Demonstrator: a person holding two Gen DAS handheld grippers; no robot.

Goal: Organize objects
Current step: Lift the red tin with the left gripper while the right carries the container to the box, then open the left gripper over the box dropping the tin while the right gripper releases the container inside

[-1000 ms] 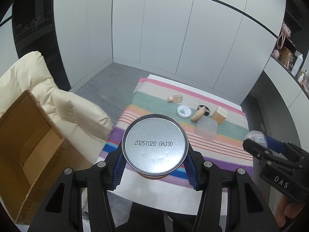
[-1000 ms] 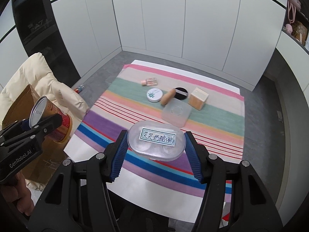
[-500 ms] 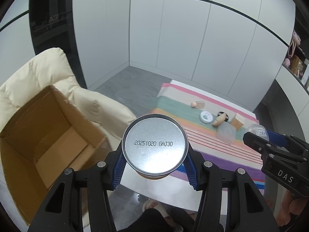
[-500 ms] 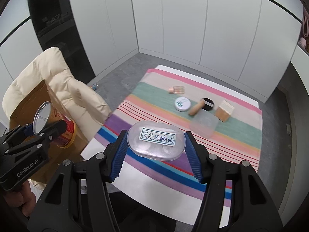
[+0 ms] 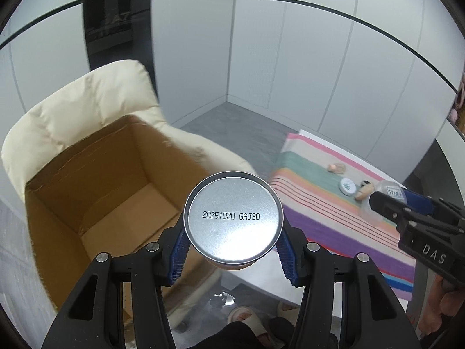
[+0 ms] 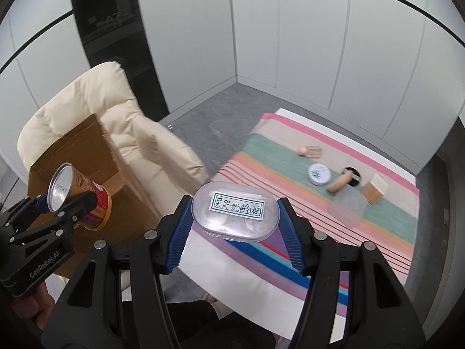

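My left gripper (image 5: pixel 232 247) is shut on a red and gold tin can (image 5: pixel 233 216) with a silver end stamped with a date. It holds the can in the air at the right rim of an open cardboard box (image 5: pixel 96 200). The can also shows in the right wrist view (image 6: pixel 78 196), in front of the box (image 6: pixel 87 151). My right gripper (image 6: pixel 235 226) is shut on a clear oval plastic case (image 6: pixel 236 211) with a handwritten label, held above the table's left edge. The right gripper also shows at the right of the left wrist view (image 5: pixel 386 200).
The box sits on a cream padded armchair (image 5: pixel 84 107). A striped cloth (image 6: pixel 334 203) covers the table, with a small bottle (image 6: pixel 310 151), a round white tin (image 6: pixel 319 174), a tan tube (image 6: pixel 338 184), a clear tub (image 6: pixel 347 207) and a tan box (image 6: pixel 375 192).
Both grippers have swung left, away from the table and toward the armchair. The can has moved from above the table's edge to the box's rim. Both grips are unchanged.
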